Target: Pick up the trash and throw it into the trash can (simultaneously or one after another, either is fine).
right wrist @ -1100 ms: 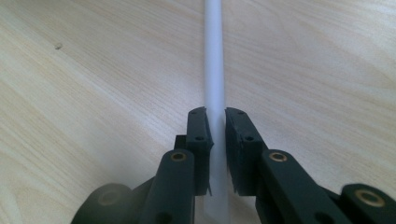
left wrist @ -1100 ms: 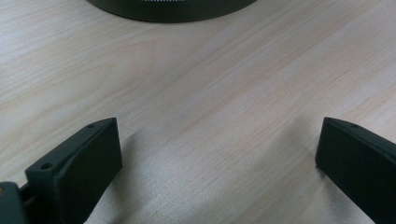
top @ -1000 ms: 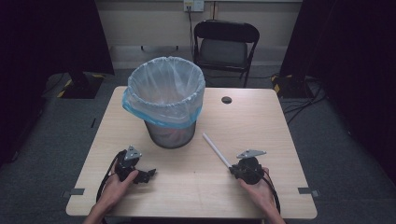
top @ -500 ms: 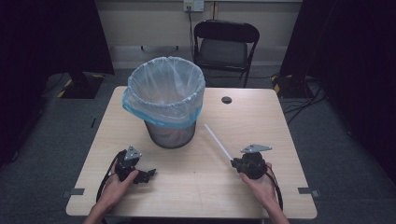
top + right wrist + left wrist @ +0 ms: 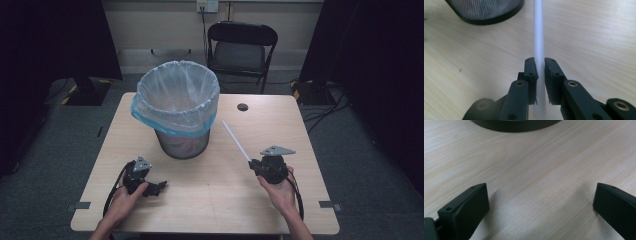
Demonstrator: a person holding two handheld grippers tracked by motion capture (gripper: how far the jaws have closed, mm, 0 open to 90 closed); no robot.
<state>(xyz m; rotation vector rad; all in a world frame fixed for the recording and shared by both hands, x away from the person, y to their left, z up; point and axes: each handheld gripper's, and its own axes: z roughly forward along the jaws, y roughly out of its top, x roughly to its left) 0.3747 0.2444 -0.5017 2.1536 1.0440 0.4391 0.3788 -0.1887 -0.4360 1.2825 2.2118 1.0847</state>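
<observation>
At a pale wooden counter (image 5: 210, 200), a person works with a hand-held gripper in each hand. The right hand-held gripper (image 5: 540, 65) has its two black jaws closed tight on a thin white stick (image 5: 538, 37), the pads pressing it from both sides near its near end. From the high view the right hand-held gripper (image 5: 254, 165) sits at the near right of the counter, and the white stick (image 5: 235, 141) slants away from it toward the far left, its far tip ending close to the wastebasket but apart from it. In the right gripper view the stick runs straight ahead from the jaws, over the wood grain, passing just right of the basket's black base.

The wastebasket (image 5: 178, 107), a dark mesh bin lined with a clear bag whose blue-tinted edge folds over the rim, stands on the far left of centre of the counter.

The left hand-held gripper (image 5: 156, 188) lies low at the near left, gripped by the left hand (image 5: 125, 197). Its jaws stand wide apart with nothing but bare wood between them, and the curved black foot of the wastebasket (image 5: 515, 123) shows just beyond.

A black folding chair (image 5: 241, 47) stands behind the counter's far edge, against the wall.
</observation>
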